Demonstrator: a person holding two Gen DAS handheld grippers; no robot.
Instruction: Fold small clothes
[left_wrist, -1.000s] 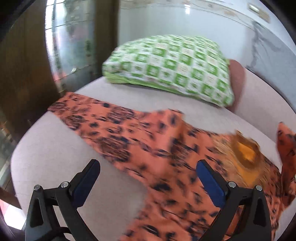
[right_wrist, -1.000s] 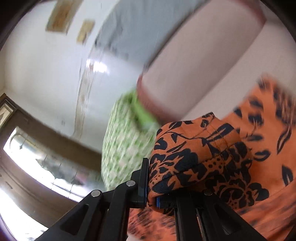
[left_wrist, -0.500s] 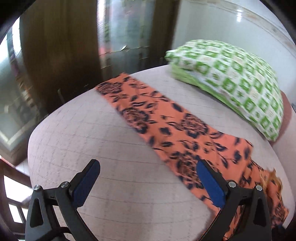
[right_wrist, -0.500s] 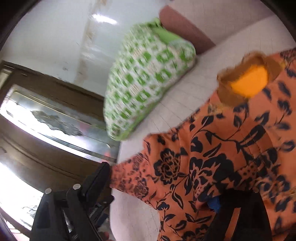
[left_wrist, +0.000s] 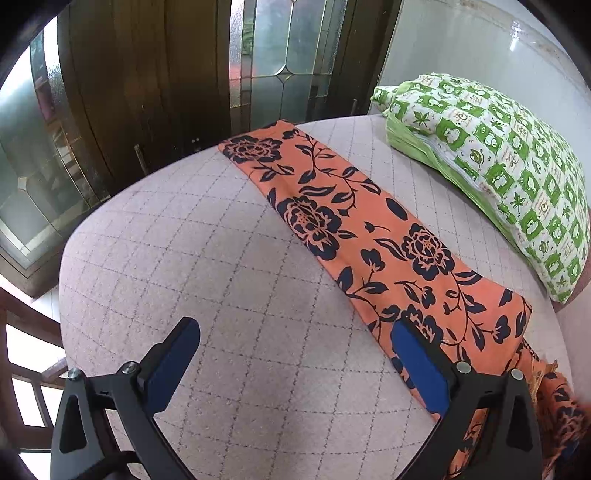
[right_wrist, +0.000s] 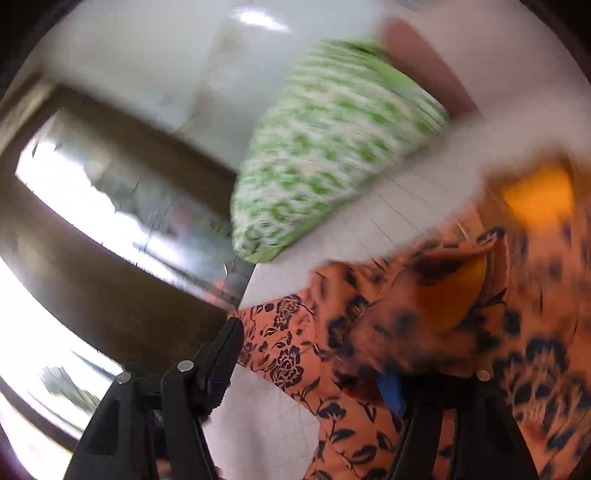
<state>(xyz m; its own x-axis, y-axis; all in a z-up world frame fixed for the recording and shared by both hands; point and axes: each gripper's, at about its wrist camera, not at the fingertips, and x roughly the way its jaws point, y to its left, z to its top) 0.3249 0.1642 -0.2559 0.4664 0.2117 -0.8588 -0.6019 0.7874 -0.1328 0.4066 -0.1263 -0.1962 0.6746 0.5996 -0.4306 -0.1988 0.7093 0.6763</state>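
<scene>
An orange garment with a dark floral print (left_wrist: 354, 229) lies on the pale quilted bed (left_wrist: 221, 280) as a long folded strip running from the far edge toward the lower right. My left gripper (left_wrist: 295, 354) is open and empty above the bed, its right finger over the strip's near end. In the blurred right wrist view the same garment (right_wrist: 424, 332) shows bunched, with a yellow-orange lining (right_wrist: 535, 195) exposed. My right gripper (right_wrist: 314, 350) is open; cloth drapes over its right finger.
A green-and-white patterned pillow (left_wrist: 509, 173) lies at the far right of the bed; it also shows in the right wrist view (right_wrist: 332, 147). Dark wooden doors with glass panes (left_wrist: 221, 66) stand beyond the bed's far edge. A wooden rail (left_wrist: 22, 332) is at left.
My right gripper let go of the garment and opened. My left gripper swung left over the bed, bringing the folded strip and the doors into view.
</scene>
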